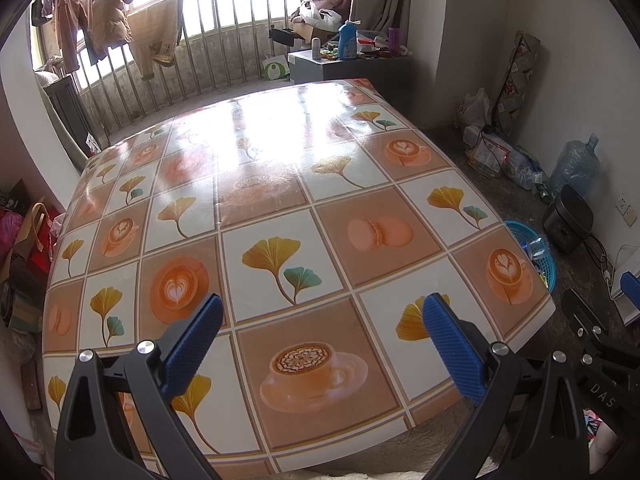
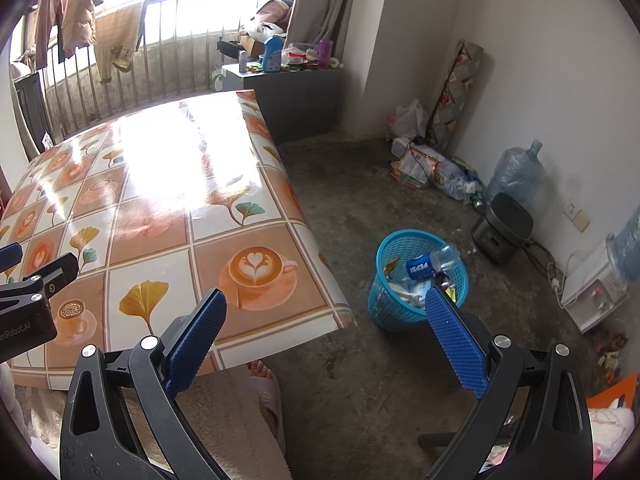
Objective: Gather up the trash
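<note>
Right wrist | tool (image 2: pixel 326 344) agape | bottle (image 2: pixel 434 261) in basket (image 2: pixel 384 312)

The table (image 1: pixel 280 208) wears a glossy cloth printed with coffee cups and ginkgo leaves. Beside it, on the grey concrete floor (image 2: pixel 352 208), stands a blue mesh basket (image 2: pixel 416 280) with a Pepsi bottle (image 2: pixel 432 262) inside
</note>
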Motion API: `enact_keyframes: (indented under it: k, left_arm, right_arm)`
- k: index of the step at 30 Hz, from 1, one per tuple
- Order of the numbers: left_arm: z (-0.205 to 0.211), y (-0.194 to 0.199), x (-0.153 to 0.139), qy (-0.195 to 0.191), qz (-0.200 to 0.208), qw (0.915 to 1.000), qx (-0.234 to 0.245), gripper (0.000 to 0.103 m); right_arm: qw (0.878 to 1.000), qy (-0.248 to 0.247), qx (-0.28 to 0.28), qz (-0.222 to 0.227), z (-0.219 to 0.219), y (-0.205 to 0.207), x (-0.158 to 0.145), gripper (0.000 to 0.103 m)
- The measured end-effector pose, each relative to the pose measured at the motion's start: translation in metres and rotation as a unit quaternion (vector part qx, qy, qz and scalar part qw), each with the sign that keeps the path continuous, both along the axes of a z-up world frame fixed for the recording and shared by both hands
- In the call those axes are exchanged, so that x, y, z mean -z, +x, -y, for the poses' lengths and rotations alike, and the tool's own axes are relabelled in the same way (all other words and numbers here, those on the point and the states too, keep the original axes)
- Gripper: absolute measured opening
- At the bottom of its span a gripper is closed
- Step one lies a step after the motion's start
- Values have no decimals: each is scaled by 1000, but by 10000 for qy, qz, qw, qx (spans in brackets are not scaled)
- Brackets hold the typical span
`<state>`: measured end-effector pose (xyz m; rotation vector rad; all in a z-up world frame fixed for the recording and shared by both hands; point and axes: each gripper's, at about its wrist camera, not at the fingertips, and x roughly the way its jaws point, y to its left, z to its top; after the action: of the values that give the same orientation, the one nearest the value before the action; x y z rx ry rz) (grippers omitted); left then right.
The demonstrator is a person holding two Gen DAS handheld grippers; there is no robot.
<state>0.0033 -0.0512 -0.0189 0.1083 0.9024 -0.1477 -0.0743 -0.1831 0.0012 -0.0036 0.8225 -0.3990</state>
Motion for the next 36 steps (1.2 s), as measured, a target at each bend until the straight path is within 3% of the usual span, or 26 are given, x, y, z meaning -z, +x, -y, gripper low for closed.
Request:
enact_keyframes:
  k: [36]
  left_arm:
    - [-2,-4,5,6,-47,10000,30,98]
  right_arm:
    - [10000,39,-21,3,-4,1,3,95]
